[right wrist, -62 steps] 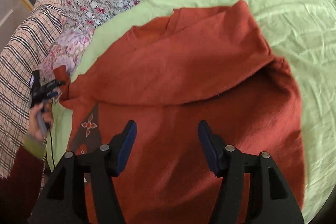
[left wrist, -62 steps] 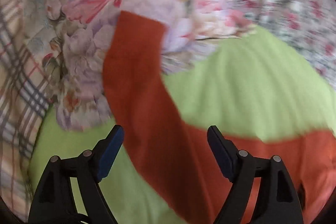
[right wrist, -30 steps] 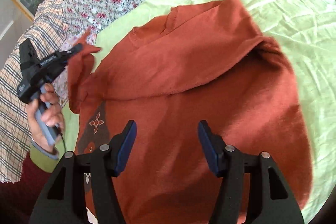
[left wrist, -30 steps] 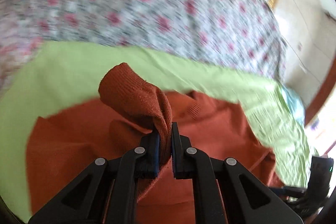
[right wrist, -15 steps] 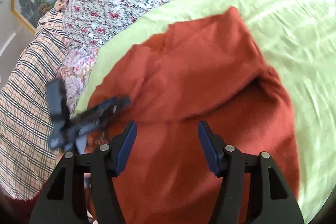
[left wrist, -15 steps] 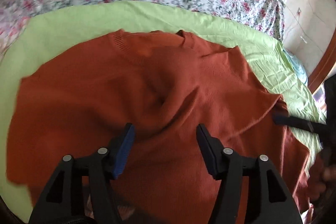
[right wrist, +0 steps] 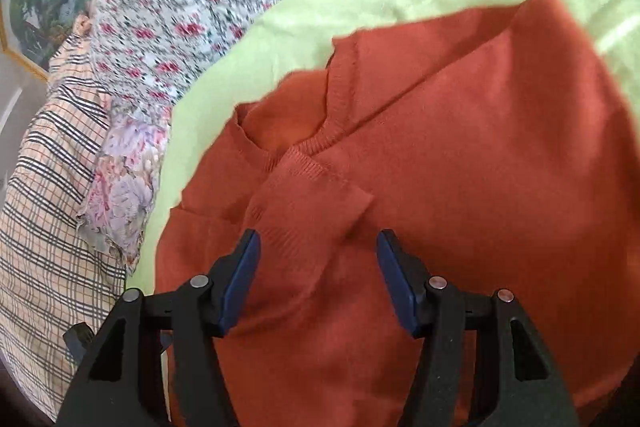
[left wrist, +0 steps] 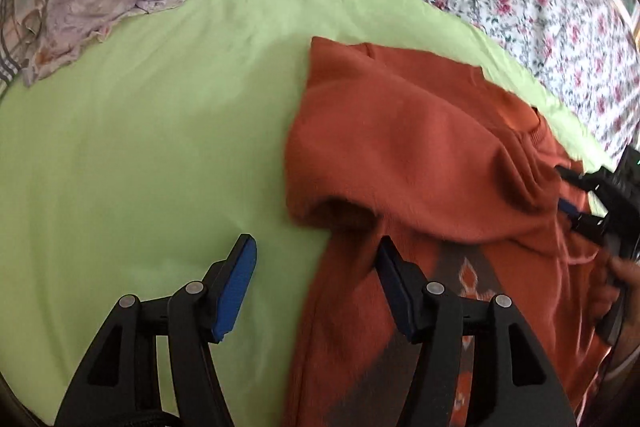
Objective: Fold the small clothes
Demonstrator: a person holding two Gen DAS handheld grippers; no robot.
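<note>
Left wrist: left gripper [left wrist: 314, 269] jaws apart, empty, over sweater [left wrist: 420, 155] edge. Right gripper [right wrist: 318, 267] apart, empty. Next, probably pinch the hem corners evenly and fold flat.

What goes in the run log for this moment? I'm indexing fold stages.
stage: sleeves folded in | orange sweater on green sheet | left gripper: open, empty | right gripper: open, over sleeve cuff

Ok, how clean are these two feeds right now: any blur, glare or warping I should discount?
Left wrist view: fisheye bends the green sheet; the orange sweater is soft at its lower edge, and the right gripper at the frame's edge is dim and smeared. Right wrist view: the floral bedding at the top is motion-blurred, the sweater's ribbed neckline stays sharp; no strong glare in either.
</note>
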